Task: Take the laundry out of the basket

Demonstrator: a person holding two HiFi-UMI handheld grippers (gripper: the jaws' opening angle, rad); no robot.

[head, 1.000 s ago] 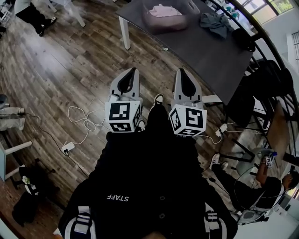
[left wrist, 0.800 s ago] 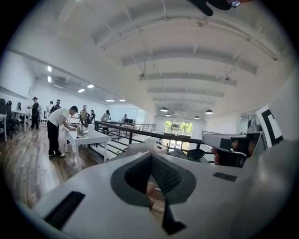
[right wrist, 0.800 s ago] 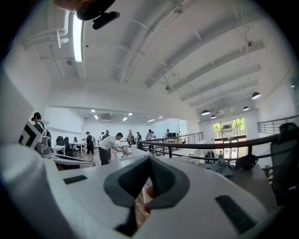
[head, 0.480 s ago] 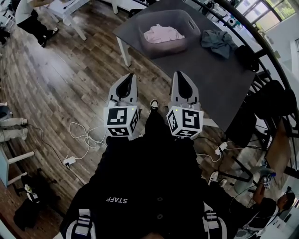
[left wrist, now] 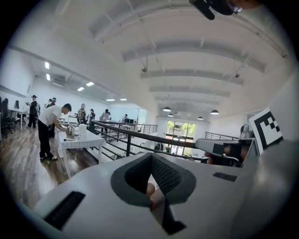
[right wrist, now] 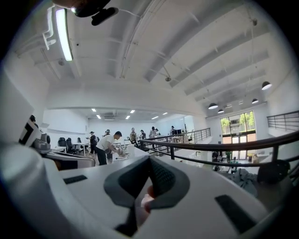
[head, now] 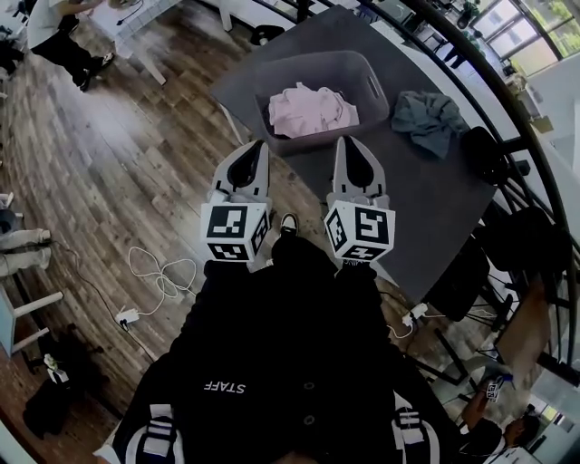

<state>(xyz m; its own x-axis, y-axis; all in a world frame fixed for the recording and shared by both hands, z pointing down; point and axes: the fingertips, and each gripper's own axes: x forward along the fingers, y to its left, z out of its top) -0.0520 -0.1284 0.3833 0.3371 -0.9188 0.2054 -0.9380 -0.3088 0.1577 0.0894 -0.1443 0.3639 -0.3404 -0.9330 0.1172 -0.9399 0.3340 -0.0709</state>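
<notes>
In the head view a grey plastic basket (head: pixel 367 83) stands on the dark grey table (head: pixel 426 195), with pink laundry (head: pixel 311 109) bunched inside it. A grey-green garment (head: pixel 428 120) lies on the table to the basket's right; it also shows in the right gripper view, low at the right (right wrist: pixel 243 179). My left gripper (head: pixel 255 149) and right gripper (head: pixel 351 145) point at the basket from just short of its near wall. Both are shut and hold nothing. Each gripper view shows its own shut jaws, the left (left wrist: pixel 152 196) and the right (right wrist: pixel 140 205), and the hall beyond.
A black bundle (head: pixel 485 154) lies at the table's right end by the dark railing (head: pixel 535 145). White cables (head: pixel 159 276) and a plug strip lie on the wooden floor at the left. A person (head: pixel 54 27) stands by a white table at the far left. My shoe (head: pixel 288 222) shows between the grippers.
I have walked toward the table. The basket and the garment have come closer and lower in the head view, and both shut grippers now reach the table's edge.
</notes>
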